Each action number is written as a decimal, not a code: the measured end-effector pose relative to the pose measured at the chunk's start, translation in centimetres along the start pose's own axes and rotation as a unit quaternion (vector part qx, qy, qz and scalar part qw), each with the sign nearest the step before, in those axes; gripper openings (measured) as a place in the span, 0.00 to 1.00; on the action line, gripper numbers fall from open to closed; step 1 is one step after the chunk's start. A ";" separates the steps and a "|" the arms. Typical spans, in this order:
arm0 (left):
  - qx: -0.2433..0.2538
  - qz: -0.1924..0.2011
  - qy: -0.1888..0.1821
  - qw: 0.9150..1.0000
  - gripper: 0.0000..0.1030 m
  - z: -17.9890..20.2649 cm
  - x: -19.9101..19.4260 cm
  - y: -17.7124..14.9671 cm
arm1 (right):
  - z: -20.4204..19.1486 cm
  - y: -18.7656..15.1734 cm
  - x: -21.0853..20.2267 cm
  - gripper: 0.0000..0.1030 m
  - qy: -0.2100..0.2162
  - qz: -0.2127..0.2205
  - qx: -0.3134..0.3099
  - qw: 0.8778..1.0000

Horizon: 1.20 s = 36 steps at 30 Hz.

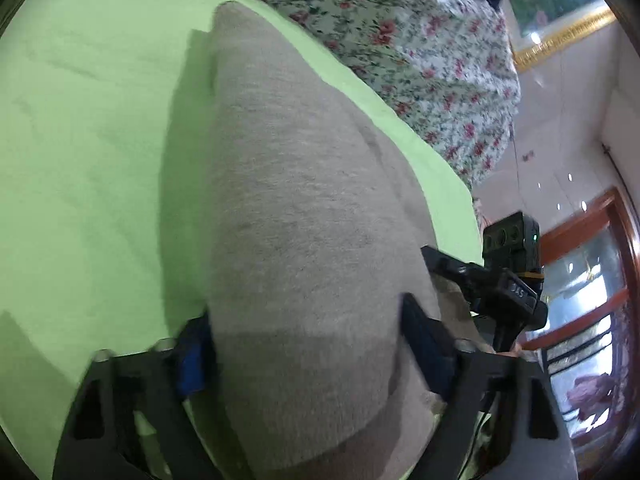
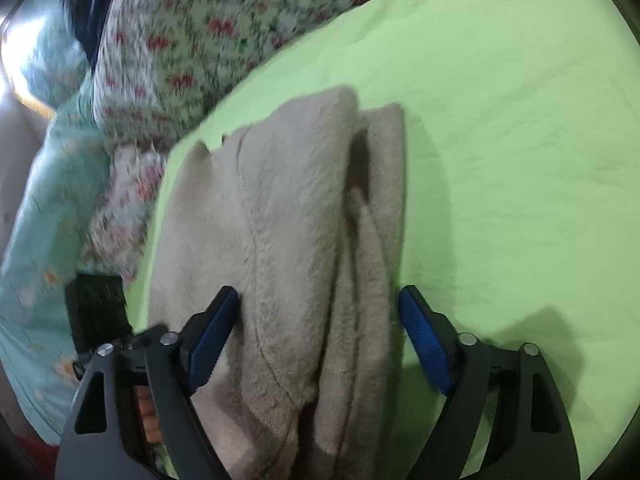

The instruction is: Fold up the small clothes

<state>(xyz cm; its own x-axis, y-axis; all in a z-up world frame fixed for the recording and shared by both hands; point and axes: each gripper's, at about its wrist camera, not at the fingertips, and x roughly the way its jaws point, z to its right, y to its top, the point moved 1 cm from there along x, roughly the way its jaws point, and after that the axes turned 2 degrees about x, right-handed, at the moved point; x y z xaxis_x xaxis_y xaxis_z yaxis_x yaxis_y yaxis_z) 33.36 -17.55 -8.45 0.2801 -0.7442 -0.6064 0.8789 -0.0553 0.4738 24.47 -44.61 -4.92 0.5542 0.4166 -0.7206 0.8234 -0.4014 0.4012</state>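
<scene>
Left wrist view: one green sheet [image 1: 88, 152], one beige fleece garment [image 1: 296, 216] draped close between the blue pads [image 1: 192, 360] of the left gripper [image 1: 304, 344], jaws wide, cloth bulging through; whether it is pinched, cannot tell. Floral bedcover [image 1: 420, 40] behind, right gripper [image 1: 460, 268] at right, floor tiles [image 1: 560, 128] seen only here. Right wrist view: garment [image 2: 280, 220] folded in layers on the sheet [image 2: 500, 140], right gripper [image 2: 318, 320] spread wide astride it. One teal cloth [image 2: 48, 208] far left, only here.

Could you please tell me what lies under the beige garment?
The beige garment lies on a green sheet. Its folded layers cover whatever is directly beneath, so nothing else can be confirmed there.
</scene>
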 end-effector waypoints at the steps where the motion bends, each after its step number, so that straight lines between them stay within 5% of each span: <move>1: 0.002 0.001 -0.001 1.000 0.69 0.1 0.1 0.1 | -0.2 -0.2 0.6 0.50 0.011 -0.016 0.005 1.000; 6: 0.013 0.014 -0.014 1.000 0.48 0.3 -1.6 -0.3 | -1.4 -1.3 0.0 0.38 0.014 0.007 0.014 1.000; 12: 0.039 0.052 0.023 0.998 0.47 0.2 -9.6 -1.9 | -8.6 -3.8 -0.3 0.37 0.059 0.032 -0.045 0.997; 20: 0.044 0.070 0.082 0.993 0.48 -3.2 -18.8 -5.8 | -15.1 -7.8 5.5 0.36 0.135 -0.001 -0.054 0.989; 25: 0.005 0.048 0.099 0.994 0.56 -7.9 -18.5 -8.6 | -15.5 -10.1 9.0 0.39 0.089 -0.025 -0.051 0.994; 29: -0.017 0.062 0.079 0.995 0.63 -9.0 -19.1 -9.1 | -15.3 -10.0 8.6 0.46 0.085 -0.029 -0.040 0.995; 36: -0.017 0.099 0.100 0.990 0.71 -9.3 -21.8 -8.7 | -16.7 -7.5 5.8 0.54 0.037 0.025 -0.070 0.997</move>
<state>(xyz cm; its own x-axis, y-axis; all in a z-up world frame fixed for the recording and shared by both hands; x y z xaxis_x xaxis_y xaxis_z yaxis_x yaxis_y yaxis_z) 23.18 5.40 -5.32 0.5155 -0.5917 -0.6198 0.8111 0.1039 0.5756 23.53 -25.53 -2.69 0.5988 0.4598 -0.6557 0.8001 -0.3077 0.5150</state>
